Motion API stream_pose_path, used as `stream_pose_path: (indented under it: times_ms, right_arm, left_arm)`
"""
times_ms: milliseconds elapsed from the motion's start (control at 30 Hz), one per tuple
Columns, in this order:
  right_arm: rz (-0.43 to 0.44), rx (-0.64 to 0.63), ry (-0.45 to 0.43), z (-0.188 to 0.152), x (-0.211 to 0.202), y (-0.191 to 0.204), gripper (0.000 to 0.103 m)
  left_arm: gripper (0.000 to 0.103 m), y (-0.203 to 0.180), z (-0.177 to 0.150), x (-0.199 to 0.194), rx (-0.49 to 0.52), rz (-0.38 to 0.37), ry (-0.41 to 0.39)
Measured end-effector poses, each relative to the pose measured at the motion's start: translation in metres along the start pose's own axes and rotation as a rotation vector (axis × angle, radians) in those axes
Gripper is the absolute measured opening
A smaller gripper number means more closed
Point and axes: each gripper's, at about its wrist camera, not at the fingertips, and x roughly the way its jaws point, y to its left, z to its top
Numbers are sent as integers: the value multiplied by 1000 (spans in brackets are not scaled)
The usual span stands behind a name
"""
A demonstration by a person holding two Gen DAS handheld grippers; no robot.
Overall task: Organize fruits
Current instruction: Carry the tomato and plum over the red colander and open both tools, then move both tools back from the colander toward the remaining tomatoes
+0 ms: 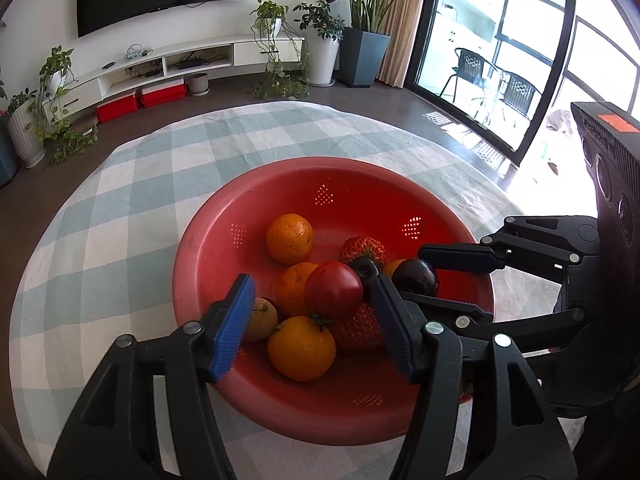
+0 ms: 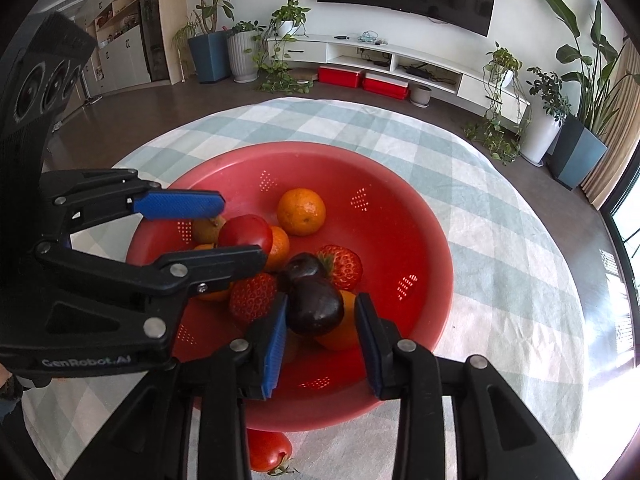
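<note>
Fruits are sitting piled in the red colander bowl (image 1: 208, 240) on the checked surface (image 1: 100, 208): oranges, strawberries, a red tomato (image 1: 334, 290) and a dark plum (image 2: 314, 310). I am holding my left tool (image 1: 312, 326) over the near side of the pile with its blue pads standing well apart; the red tomato is lying between and beyond them, and neither pad is pressing on it. My right tool (image 2: 322, 338) is reaching in from the other side, its pads parted narrowly around the dark plum; the left pad looks very close to the plum's skin, the right pad clear of it, so I judge nothing is gripped. Both fruits look set down in the bowl, so I am reading this as the release step of dropping them off. One more tomato (image 2: 269, 454) is lying on the cloth just outside the bowl's near rim. The next move calls for lifting both tools straight up without nudging the pile, then going for that stray tomato.
</note>
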Motion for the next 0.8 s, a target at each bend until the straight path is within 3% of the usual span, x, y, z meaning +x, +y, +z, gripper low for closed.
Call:
stream_pose_path:
  times_ms: [100, 300, 467, 633, 800]
  right_arm:
    - [-14, -8, -5, 0, -4, 2, 41]
    - [-45, -19, -33, -5, -20, 4, 53]
    - [-57, 6, -80, -13, -43, 3, 54]
    - [-39, 76, -158, -34, -74, 2, 72]
    - [-2, 138, -193, -65, -94, 8, 86]
  left_arm:
    - [61, -1, 0, -7, 5, 3, -13]
    - [70, -3, 1, -31, -4, 4, -53]
    - [86, -7, -8, -61, -9, 16, -94]
    - [101, -14, -28, -91, -29, 41, -130]
    - [103, -28, -62, -112, -61, 64, -143]
